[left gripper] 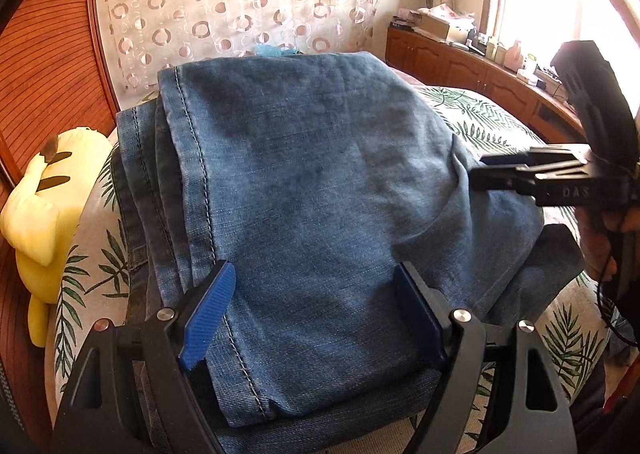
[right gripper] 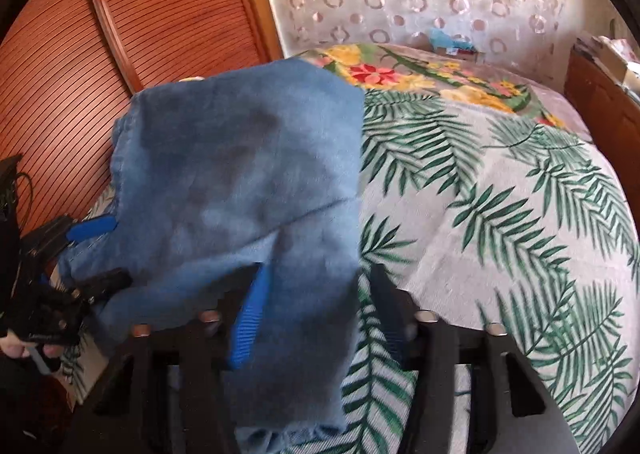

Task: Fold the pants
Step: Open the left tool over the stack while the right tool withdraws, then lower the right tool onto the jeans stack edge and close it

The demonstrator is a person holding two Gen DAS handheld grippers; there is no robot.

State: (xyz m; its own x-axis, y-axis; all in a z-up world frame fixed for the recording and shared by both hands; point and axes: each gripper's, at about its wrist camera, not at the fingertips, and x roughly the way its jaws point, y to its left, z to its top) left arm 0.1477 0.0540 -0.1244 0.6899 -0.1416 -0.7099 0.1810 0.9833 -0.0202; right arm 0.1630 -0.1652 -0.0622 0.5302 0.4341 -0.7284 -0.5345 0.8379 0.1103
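Both grippers, left [left gripper: 314, 314] and right [right gripper: 316, 314], gape apart over folded blue denim pants [left gripper: 320, 182] (near the leaf-print bedspread's [right gripper: 500, 194] left edge).

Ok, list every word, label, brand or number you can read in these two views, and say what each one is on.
"DAS": raised letters on the black body of the right hand-held gripper, seen in the left wrist view; the word runs on past the edge, cut off.
Boxes and bottles on the wooden cabinet: labels too small to read.
Blue jeans, bedspread: no text visible.
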